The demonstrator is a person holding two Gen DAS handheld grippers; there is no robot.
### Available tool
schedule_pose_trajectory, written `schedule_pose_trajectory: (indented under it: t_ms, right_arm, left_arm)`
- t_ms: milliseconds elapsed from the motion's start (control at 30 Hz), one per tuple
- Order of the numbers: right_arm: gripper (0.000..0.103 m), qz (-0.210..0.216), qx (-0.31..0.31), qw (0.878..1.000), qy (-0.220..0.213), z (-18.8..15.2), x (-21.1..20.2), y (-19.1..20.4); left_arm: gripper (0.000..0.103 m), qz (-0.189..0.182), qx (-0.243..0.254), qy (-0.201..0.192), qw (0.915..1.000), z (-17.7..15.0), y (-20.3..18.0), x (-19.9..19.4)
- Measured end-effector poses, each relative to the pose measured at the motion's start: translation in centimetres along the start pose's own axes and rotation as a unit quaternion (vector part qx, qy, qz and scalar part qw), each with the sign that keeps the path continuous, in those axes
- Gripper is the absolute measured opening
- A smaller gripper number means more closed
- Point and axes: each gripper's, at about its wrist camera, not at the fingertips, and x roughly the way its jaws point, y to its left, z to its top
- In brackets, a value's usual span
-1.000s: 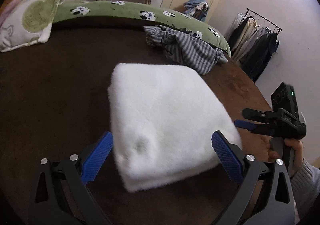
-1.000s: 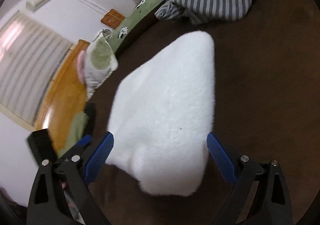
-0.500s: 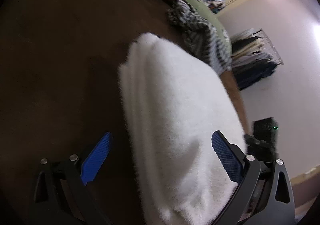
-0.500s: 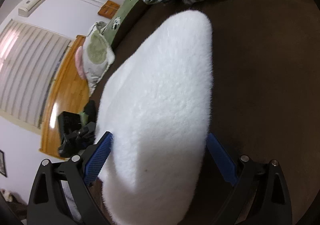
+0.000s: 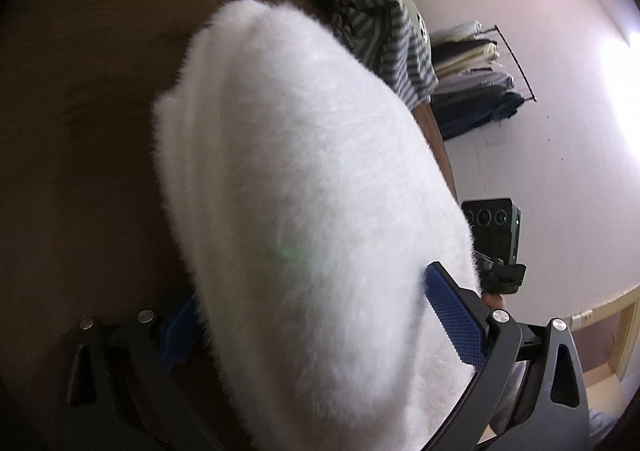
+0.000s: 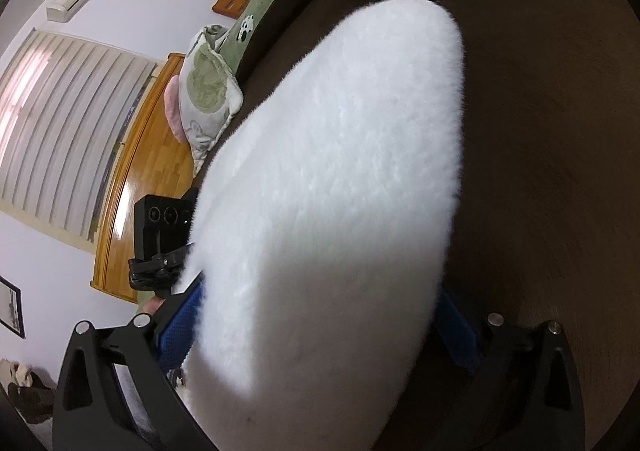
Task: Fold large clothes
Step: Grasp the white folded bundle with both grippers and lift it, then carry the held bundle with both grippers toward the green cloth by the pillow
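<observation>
Folded white fleece (image 5: 304, 187) between spread fingers of left gripper (image 5: 320, 327); right gripper (image 6: 316, 331) likewise

Folded white fleece (image 5: 304, 211) fills span between both fingers of left tool (image 5: 316, 327); same bundle (image 6: 332, 203) fills right tool (image 6: 316, 325), no spare room inside either. Tools face each other across bundle, right tool body (image 5: 496, 243) close behind its far edge. Brown bed cover (image 5: 80, 111) bare and open on left-tool side; bare stretch (image 6: 552, 139) also beside right tool. Striped garment heap (image 5: 372, 15) blocks far end. Pillow (image 6: 204, 99) at bed edge, apart from bundle. Clothes rack (image 5: 476, 79) by wall, well apart.
</observation>
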Motion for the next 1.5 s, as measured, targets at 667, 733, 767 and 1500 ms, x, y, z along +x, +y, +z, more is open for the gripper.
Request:
schedule_pose_trajectory:
  t_ms: [667,733,767,1500]
  right_arm:
    - [0.058,-0.102,-0.068,0.991,-0.049,-1.3,-0.2,2.8]
    - [0.055,-0.115,-0.087,0.988,-0.055,-1.5,-0.5,3.9]
    - [0.054,-0.118,-0.092,0.987,-0.056,-1.5,-0.6,4.1]
    - [0.051,-0.091,-0.175,0.975,-0.104,-4.9,-7.6,15.3]
  left_arm:
    - [0.06,0.027,0.027,-0.041,0.9984,-2.8,-0.5,-1.5]
    - [0.056,0.03,0.029,-0.053,0.9977,-3.2,-0.7,-1.8]
    - [0.053,0.031,0.031,-0.057,0.9974,-3.3,-0.9,-2.0]
    - [0.048,0.083,0.1,-0.094,0.9871,-5.8,-10.6,-9.4]
